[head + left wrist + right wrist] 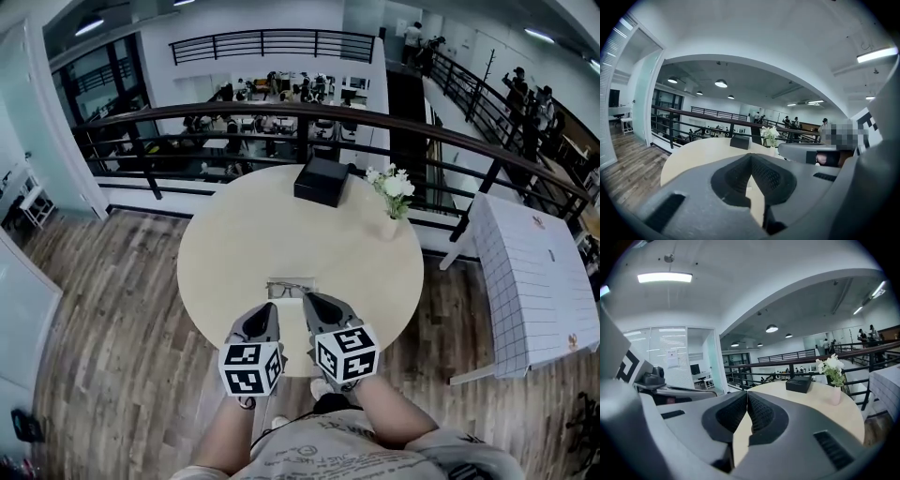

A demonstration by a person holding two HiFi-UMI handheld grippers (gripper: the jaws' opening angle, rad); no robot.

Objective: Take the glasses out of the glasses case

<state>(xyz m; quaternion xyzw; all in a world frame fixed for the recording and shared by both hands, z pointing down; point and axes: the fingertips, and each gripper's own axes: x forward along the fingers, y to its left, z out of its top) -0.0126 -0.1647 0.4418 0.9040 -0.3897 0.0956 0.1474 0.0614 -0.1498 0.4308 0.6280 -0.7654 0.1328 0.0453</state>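
Observation:
A thin-framed pair of glasses (287,288) lies on the round beige table (234,244), near its front edge. Just behind them toward me is a pale flat thing (292,317), perhaps the case; I cannot tell. My left gripper (273,307) and right gripper (307,297) hover side by side just short of the glasses, tips pointing at them. In the left gripper view the jaws (751,157) meet at the tips with nothing between. The right gripper view shows the same: the gripper (747,393) is shut and holds nothing. The glasses are hidden in both gripper views.
A black box (321,180) sits at the table's far edge, with a small vase of white flowers (394,201) to its right. A dark railing (187,117) runs behind the table. A white gridded table (539,281) stands to the right. The floor is wood.

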